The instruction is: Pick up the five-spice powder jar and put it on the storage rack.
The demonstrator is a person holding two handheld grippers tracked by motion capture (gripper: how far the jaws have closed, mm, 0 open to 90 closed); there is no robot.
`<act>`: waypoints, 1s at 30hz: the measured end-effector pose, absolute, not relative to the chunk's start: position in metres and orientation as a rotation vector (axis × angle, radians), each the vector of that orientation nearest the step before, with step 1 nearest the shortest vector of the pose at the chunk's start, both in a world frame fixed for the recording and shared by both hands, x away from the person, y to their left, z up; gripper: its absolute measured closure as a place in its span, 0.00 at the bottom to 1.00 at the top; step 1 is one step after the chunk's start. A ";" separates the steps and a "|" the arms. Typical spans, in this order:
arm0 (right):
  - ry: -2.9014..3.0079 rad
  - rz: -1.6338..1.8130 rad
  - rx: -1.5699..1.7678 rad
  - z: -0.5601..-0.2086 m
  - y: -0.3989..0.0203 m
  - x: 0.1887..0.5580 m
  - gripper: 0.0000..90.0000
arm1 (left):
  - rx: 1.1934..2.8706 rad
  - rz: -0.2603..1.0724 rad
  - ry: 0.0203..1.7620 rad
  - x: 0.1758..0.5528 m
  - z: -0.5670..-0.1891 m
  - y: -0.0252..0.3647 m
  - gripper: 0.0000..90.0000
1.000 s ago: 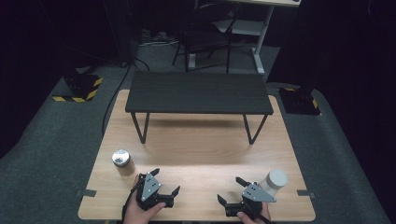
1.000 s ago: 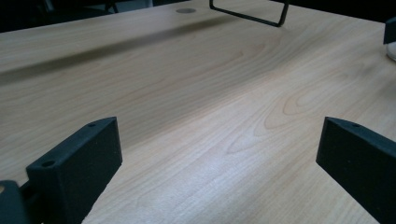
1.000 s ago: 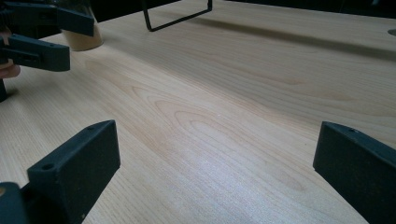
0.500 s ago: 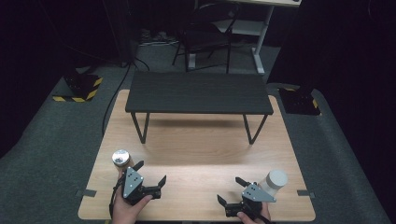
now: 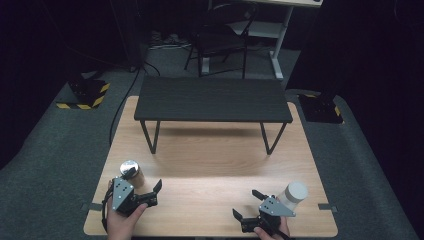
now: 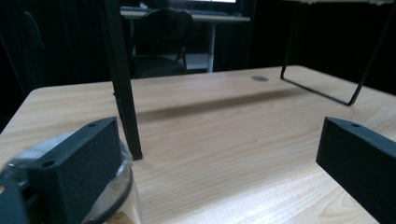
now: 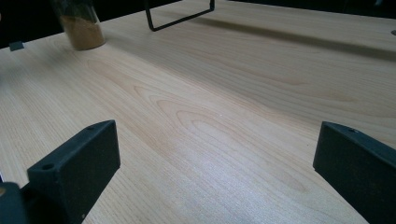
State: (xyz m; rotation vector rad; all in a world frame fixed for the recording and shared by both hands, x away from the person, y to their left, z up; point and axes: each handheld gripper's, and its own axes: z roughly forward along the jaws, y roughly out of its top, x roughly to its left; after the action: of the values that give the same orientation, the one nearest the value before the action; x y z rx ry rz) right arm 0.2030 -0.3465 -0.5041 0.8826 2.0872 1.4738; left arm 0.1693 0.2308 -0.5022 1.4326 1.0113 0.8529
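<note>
A glass jar (image 5: 129, 170) with a silver lid and brown contents stands near the wooden table's (image 5: 215, 165) left front. My left gripper (image 5: 146, 181) is open right beside it, one jaw against or just in front of the jar, the other out to the right. In the left gripper view the jar (image 6: 119, 186) sits partly behind the left jaw of that gripper (image 6: 219, 140). My right gripper (image 5: 245, 203) is open at the front right, over bare wood. A white-lidded jar (image 5: 295, 192) stands just to its right. The right gripper (image 7: 215, 140) looks across at the brown jar (image 7: 81, 25).
A low black bench (image 5: 212, 97) on thin metal legs stands across the back half of the table. One of the black bench's legs (image 6: 123, 79) rises just beyond the jar. A chair (image 5: 220, 35) and a desk stand on the floor behind.
My left gripper has moved left and a little forward, up to the silver-lidded jar, staying open. The right gripper has not moved.
</note>
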 end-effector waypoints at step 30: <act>2.077 1.480 0.889 -0.505 -0.347 0.202 0.00 | 1.375 0.916 1.168 0.181 -0.518 0.253 0.12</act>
State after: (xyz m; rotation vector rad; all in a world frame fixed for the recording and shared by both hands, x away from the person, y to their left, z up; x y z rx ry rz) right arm 0.2020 -0.3470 -0.5051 0.8890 2.0774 1.4804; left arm 0.1809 0.2530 -0.5175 1.3748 1.1679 0.9159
